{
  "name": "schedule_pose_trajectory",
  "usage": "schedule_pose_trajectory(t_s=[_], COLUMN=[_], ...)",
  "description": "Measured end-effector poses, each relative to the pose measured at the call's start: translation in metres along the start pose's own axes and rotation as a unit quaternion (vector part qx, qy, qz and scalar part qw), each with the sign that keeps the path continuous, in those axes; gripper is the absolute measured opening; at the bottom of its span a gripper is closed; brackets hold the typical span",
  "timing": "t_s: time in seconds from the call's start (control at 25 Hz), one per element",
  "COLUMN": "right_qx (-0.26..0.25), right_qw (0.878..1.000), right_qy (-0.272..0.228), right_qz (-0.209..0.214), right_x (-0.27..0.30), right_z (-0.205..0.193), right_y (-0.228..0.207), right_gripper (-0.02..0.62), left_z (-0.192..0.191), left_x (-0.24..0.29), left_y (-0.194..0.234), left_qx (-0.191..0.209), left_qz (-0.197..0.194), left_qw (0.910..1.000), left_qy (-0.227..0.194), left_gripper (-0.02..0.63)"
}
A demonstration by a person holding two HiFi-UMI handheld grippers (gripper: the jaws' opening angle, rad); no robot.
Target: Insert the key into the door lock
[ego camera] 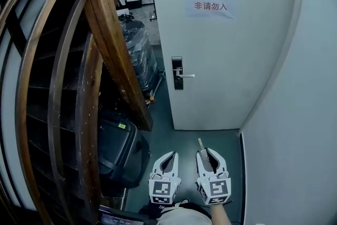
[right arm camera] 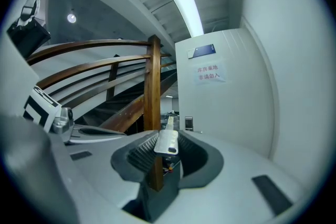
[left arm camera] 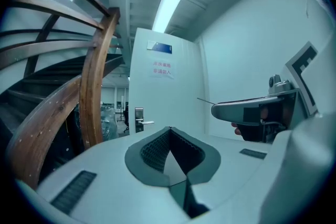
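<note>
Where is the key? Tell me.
In the head view, low and right of centre, the key is clamped in the right gripper, blade pointing toward the door lock, well short of it.

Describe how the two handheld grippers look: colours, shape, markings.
The left gripper and the right gripper match: pale grey-white plastic, each with two curved, tapering fingers. Dark ribbed pads line the fingers' inner faces. At the rear, each carries a white marker cube printed with black square patterns.
</note>
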State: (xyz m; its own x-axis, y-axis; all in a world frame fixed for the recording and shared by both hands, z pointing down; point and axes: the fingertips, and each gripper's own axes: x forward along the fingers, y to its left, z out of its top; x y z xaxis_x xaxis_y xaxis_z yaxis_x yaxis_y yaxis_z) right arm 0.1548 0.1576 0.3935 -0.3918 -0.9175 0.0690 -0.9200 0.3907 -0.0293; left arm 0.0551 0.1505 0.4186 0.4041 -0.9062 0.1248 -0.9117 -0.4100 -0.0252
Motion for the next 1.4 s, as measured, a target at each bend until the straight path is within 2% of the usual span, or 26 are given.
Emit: schedule_pose_trajectory(t_s=[0.32,0.6,1.08,1.4], right_qx=[0.021,0.043,0.03,0.028], right_qw=[1.0,0.999,0.997,0.993], right_qy=[-0.003,0.018,0.062,0.102], right_qz=[0.019,0.023,-0.017,-0.048], right_x=[0.024,0.076,0.244,0.337], right_z=[-0.01,-0.023,-0.043,-0.079], right_y=[0.002,0.006,-0.004,-0.017], right_gripper=[0.12,0.12,0.12,0.12], left_z=[-0.011,-0.015,-0.016,-0.039], left_x=[0.012,0.052,0.185,0.251], left_y=[0.018,0.061,0.176,0.224], left_qx=[0.001,-0.014,-0.003,-0.002], left_qz=[0.016,0.019,-0.014,-0.046], left_qw=[0.9998,0.9997,0.9997,0.9981], left_qy=[0.011,0.011,0.019,0.04], left_gripper=[0.005,0.005,0.005,0.005])
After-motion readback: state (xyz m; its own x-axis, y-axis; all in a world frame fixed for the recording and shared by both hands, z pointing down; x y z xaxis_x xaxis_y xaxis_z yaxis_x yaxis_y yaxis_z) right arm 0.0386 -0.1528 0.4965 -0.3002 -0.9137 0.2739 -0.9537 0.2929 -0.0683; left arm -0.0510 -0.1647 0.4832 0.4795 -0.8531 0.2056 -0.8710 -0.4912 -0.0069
